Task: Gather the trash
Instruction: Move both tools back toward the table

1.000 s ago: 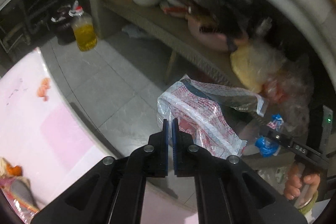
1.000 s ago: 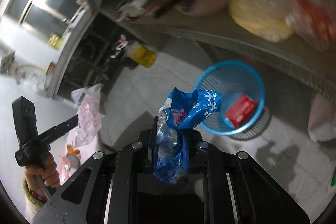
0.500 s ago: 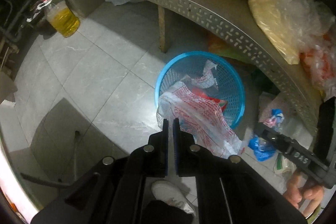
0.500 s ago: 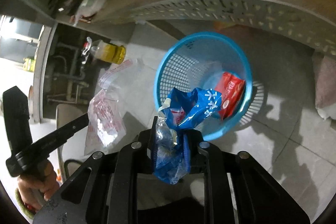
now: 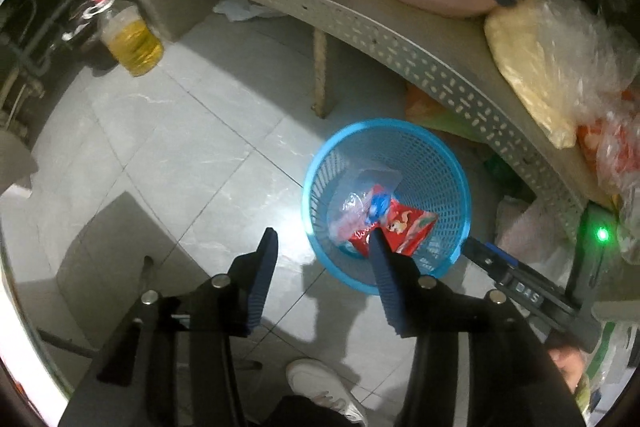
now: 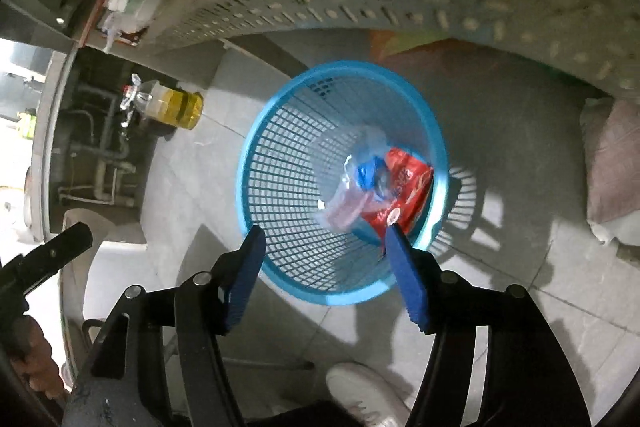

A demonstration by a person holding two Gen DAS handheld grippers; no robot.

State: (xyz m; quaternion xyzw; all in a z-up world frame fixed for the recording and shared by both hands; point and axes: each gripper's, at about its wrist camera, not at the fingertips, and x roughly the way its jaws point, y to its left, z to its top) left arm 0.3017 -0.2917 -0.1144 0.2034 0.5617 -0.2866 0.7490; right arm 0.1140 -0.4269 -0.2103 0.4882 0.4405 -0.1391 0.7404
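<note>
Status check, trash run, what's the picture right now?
Left gripper open, empty. Right gripper open, empty. Wrappers lying in blue basket. Nothing blocking the basket.

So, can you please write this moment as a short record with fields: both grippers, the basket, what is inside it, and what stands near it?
left gripper: open, holds nothing
right gripper: open, holds nothing
basket: blue mesh, on the tiled floor beside the perforated shelf
inside basket: red wrapper, blue wrapper, clear plastic bag
nearby: oil bottle on the floor
</note>
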